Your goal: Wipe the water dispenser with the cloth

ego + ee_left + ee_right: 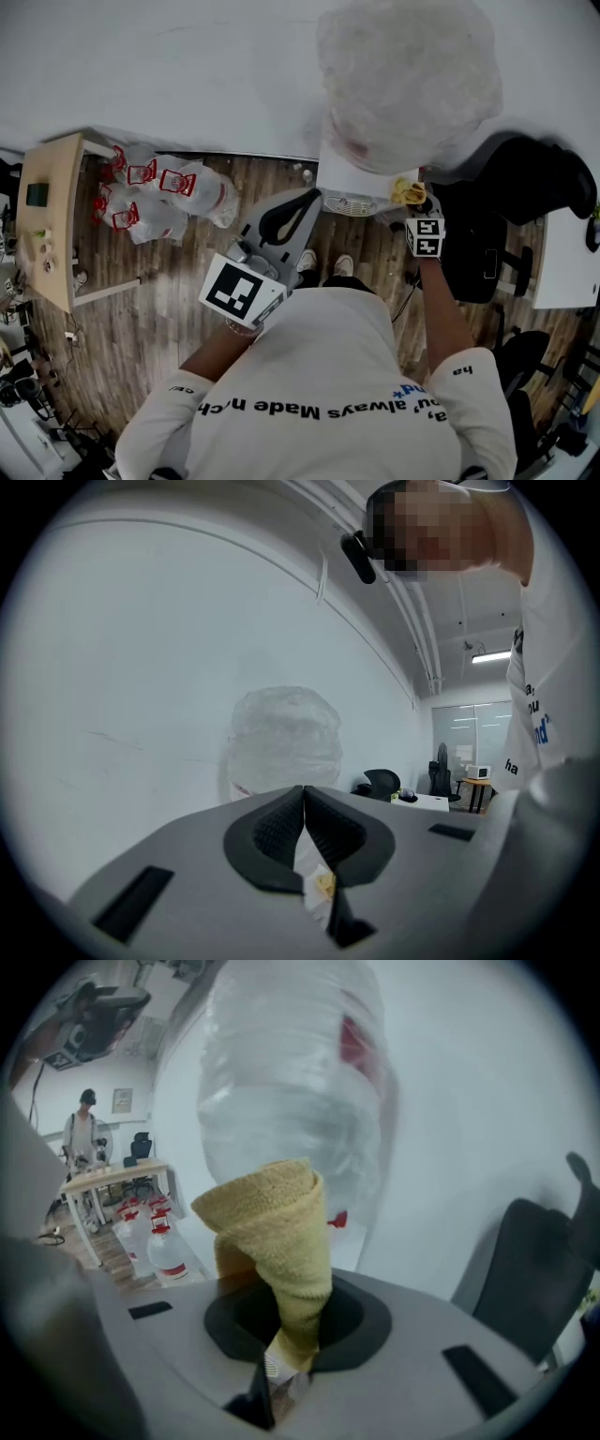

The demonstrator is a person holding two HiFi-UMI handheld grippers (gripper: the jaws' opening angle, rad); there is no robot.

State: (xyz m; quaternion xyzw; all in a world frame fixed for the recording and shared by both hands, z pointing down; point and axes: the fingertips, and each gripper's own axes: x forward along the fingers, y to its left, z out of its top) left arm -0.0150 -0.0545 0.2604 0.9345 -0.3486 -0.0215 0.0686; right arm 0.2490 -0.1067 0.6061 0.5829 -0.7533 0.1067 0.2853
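The water dispenser (354, 180) is a white box against the wall, topped by a large clear bottle (408, 84). My right gripper (416, 200) is at the dispenser's top right corner, shut on a folded yellow cloth (406, 191). In the right gripper view the cloth (277, 1232) stands up out of the gripper (286, 1327), just in front of the bottle (291, 1082). My left gripper (309, 199) hangs left of the dispenser's front, shut with nothing in it. Its pads (281, 822) meet in the left gripper view, with the bottle (286, 738) beyond.
Several spare water bottles (159, 192) lie on the wooden floor at the left, beside a wooden table (52, 216). A black office chair (525, 187) and a white table (567, 262) stand right of the dispenser. A person (84, 1133) stands far off.
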